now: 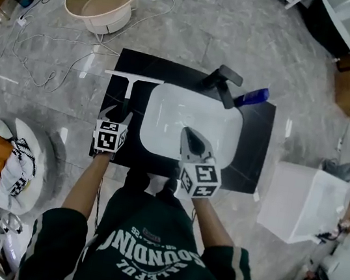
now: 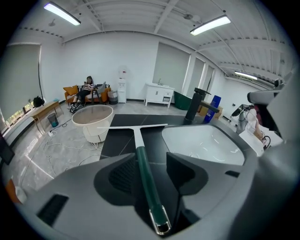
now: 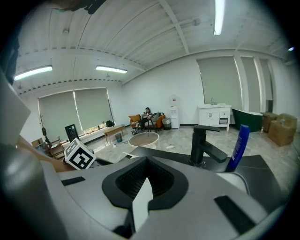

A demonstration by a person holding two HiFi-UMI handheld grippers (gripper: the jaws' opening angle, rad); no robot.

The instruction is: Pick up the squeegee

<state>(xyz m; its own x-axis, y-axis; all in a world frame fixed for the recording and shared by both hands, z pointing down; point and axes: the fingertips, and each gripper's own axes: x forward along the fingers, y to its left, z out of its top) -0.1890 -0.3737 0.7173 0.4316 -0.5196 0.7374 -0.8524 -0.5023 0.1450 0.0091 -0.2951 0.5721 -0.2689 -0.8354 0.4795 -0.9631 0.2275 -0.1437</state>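
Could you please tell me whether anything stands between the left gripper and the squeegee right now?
Nothing visible does. The squeegee lies on the black counter beside the sink, and its green handle sits between the open jaws of the left gripper, not yet clamped.

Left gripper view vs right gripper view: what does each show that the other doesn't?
Left only: the squeegee, its green handle between the jaws of the open left gripper. Right only: the shut right gripper and the left gripper's marker cube. Both: black faucet, blue bottle, round tub.
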